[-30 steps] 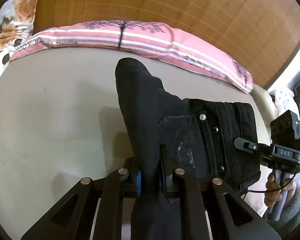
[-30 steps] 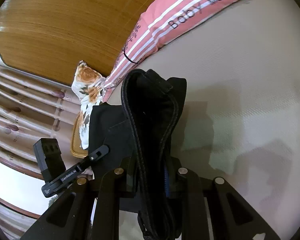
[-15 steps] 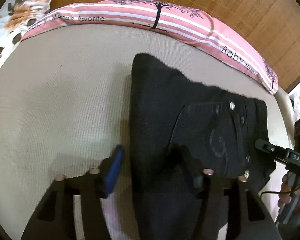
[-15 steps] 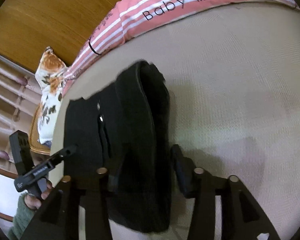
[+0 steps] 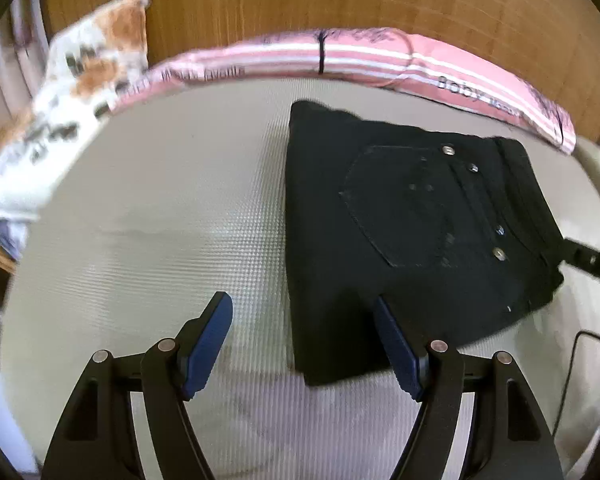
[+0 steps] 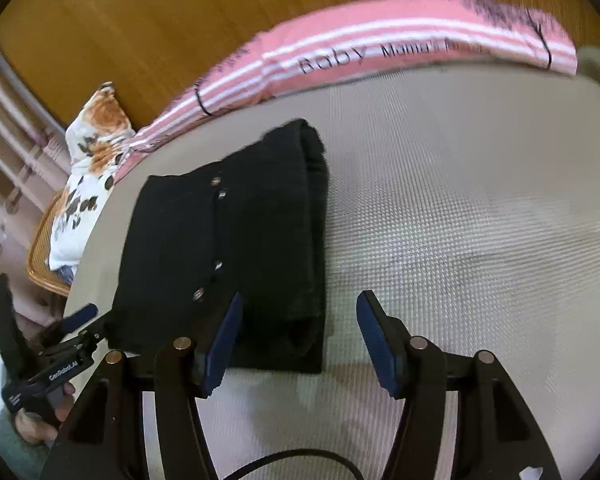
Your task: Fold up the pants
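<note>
On the pale mat [image 5: 148,216] lie the black pants [image 5: 400,232], folded flat (pocket side up). My left gripper [image 5: 302,346] has just been opening; its blue pads hold nothing, one over the pants' near edge. My right gripper [image 6: 298,338] has just been opening too, empty. Behind lies a pink pillow [image 6: 380,52].

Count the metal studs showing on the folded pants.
4: two near the far edge, two nearer the camera. Others may be hidden.
</note>
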`<state>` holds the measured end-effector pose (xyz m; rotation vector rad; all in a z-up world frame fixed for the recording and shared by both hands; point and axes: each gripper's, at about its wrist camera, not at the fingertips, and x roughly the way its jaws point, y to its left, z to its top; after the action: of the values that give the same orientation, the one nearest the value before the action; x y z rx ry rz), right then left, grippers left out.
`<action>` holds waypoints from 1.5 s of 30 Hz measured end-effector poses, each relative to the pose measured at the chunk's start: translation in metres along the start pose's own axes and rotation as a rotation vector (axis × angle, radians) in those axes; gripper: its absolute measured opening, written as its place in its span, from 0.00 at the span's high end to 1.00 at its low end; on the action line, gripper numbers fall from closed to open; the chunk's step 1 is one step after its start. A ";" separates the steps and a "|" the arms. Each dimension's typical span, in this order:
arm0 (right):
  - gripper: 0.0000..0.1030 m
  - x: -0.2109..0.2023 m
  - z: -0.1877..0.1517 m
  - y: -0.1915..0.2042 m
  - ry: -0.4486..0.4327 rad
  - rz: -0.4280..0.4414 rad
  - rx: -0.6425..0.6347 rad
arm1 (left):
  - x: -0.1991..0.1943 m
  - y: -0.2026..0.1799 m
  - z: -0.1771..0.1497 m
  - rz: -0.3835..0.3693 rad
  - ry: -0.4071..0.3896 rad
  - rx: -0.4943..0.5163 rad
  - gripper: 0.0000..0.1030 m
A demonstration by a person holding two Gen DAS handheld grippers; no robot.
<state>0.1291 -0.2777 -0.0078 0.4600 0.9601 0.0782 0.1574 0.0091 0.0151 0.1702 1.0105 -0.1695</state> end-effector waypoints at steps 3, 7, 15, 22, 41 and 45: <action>0.37 -0.016 -0.010 0.015 -0.039 -0.026 -0.041 | -0.019 -0.011 -0.007 0.021 -0.027 0.018 0.29; 0.29 -0.036 -0.027 0.034 -0.090 -0.056 -0.101 | -0.041 -0.017 -0.019 0.004 -0.044 -0.027 0.29; 0.13 -0.071 -0.056 0.060 -0.201 -0.113 -0.160 | -0.074 -0.030 -0.046 0.032 -0.082 -0.061 0.26; 0.06 -0.080 -0.074 0.078 -0.247 -0.186 -0.240 | -0.086 -0.039 -0.061 0.050 -0.095 -0.059 0.25; 0.04 -0.083 -0.087 0.075 -0.235 -0.174 -0.224 | -0.086 -0.049 -0.080 0.084 -0.087 -0.069 0.25; 0.04 -0.081 -0.089 0.077 -0.226 -0.167 -0.235 | -0.088 -0.049 -0.080 0.094 -0.094 -0.064 0.25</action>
<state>0.0211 -0.1993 0.0437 0.1664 0.7526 -0.0124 0.0343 -0.0159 0.0453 0.1498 0.9114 -0.0584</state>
